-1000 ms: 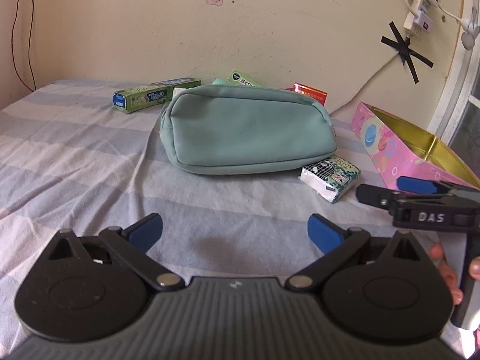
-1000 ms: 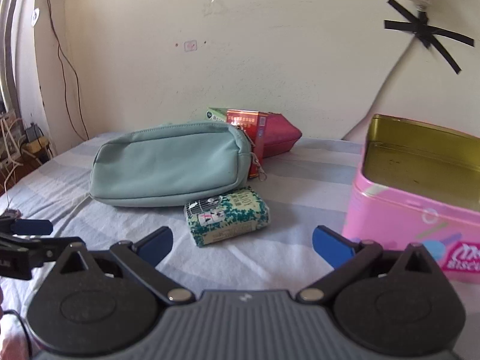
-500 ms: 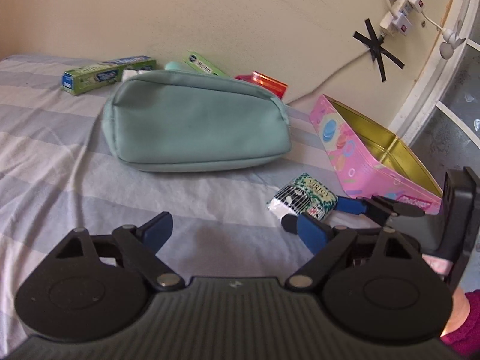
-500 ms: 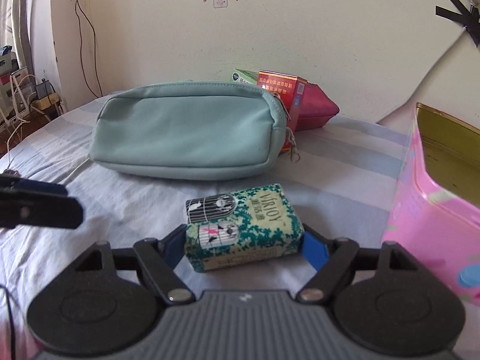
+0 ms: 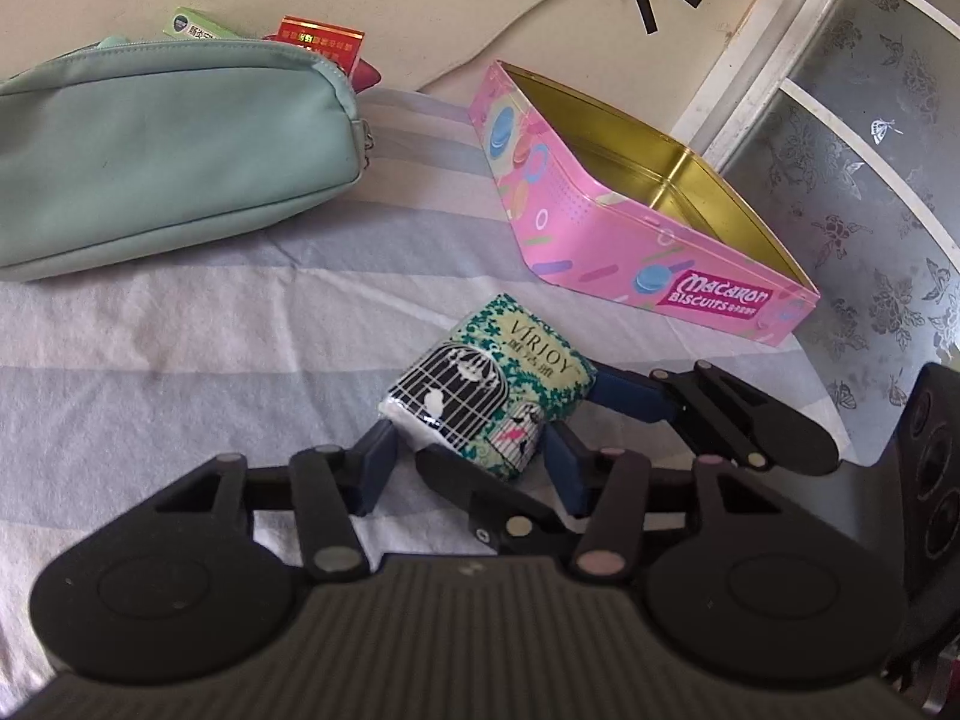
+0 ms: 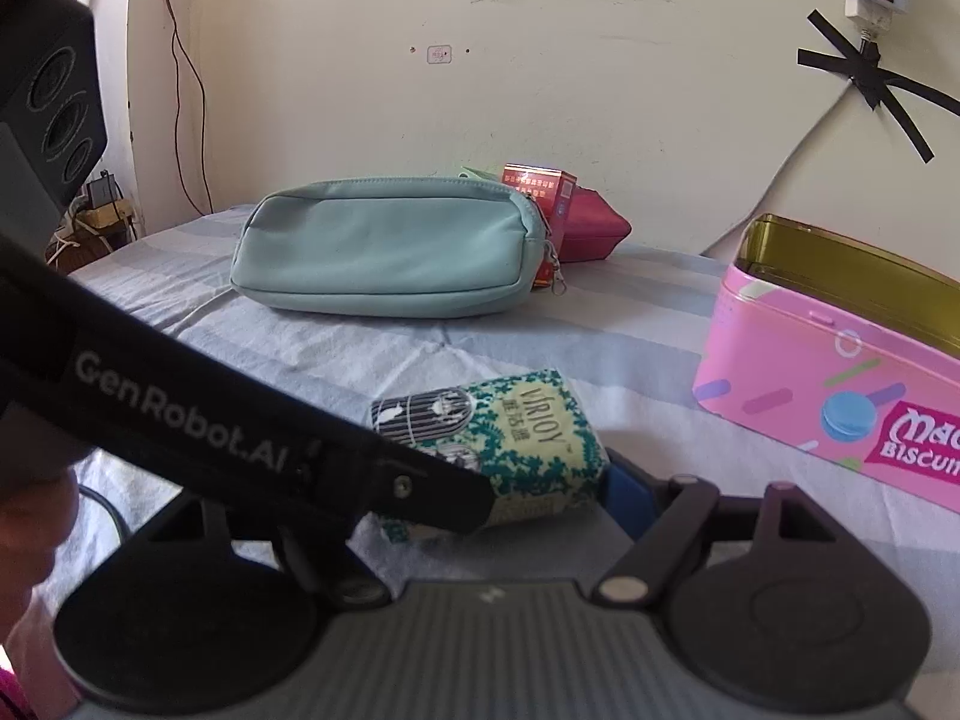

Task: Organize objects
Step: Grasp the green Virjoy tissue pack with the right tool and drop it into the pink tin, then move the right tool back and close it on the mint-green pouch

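On the far left lies a teal zip pouch (image 5: pixel 162 144) on the striped bedsheet (image 5: pixel 180 348), long side facing the cameras. Behind its right end stand a green box (image 5: pixel 195 30) and a red box (image 5: pixel 321 39), with a dark red pouch (image 6: pixel 591 228) just beside them against the wall.

Near the middle, close to both cameras, the tissue pack (image 5: pixel 492 387) printed with a birdcage and green leaves rests on the sheet, tilted. The left gripper (image 5: pixel 468 459) has its blue pads at the near end of the pack and its jaws are closing; whether the pads already press on the wrapper I cannot tell. The right gripper (image 5: pixel 528 429) comes in from the right side: one blue pad touches the pack's right end, the other finger runs along its near left side under the left gripper, so it pinches the pack across its length.

To the right, well apart from the teal pouch and near the tissue pack, sits the open pink biscuit tin (image 5: pixel 630 228), its gold inside bare.
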